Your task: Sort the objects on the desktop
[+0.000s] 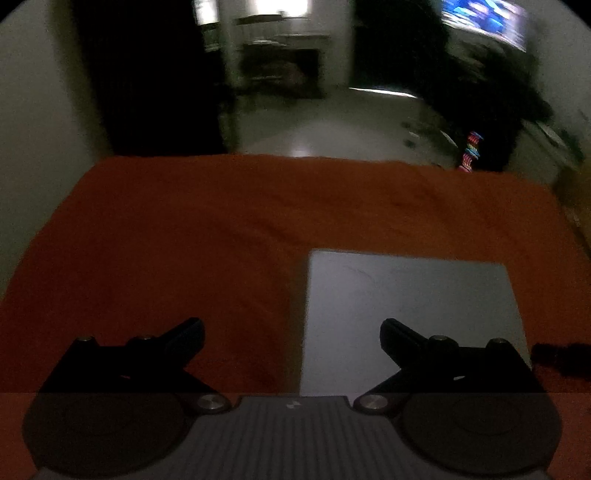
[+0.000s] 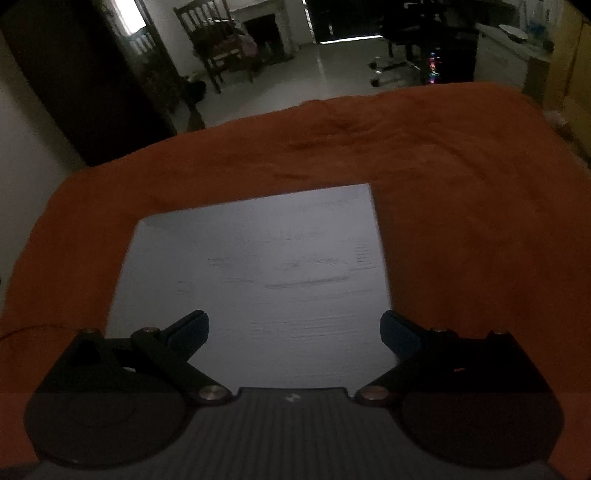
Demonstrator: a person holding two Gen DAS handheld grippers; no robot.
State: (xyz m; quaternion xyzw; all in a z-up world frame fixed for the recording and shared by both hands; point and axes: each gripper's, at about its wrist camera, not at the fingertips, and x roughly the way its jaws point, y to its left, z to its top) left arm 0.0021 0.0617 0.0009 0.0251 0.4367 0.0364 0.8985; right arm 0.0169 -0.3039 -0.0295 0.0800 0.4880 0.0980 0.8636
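Note:
A flat grey rectangular slab, like a closed laptop (image 1: pixel 402 314), lies on the orange cloth (image 1: pixel 184 240) that covers the table. My left gripper (image 1: pixel 291 330) is open and empty, above the cloth at the slab's left edge. In the right wrist view the same grey slab (image 2: pixel 255 273) fills the middle, on the orange cloth (image 2: pixel 480 221). My right gripper (image 2: pixel 294 326) is open and empty, held over the near part of the slab. No other desktop objects show on the cloth.
A dark cable or strap (image 1: pixel 561 360) lies on the cloth right of the slab. Beyond the table's far edge is a dim room with a wooden chair (image 2: pixel 218 44), an office chair (image 2: pixel 402 44) and a lit screen (image 1: pixel 484 22).

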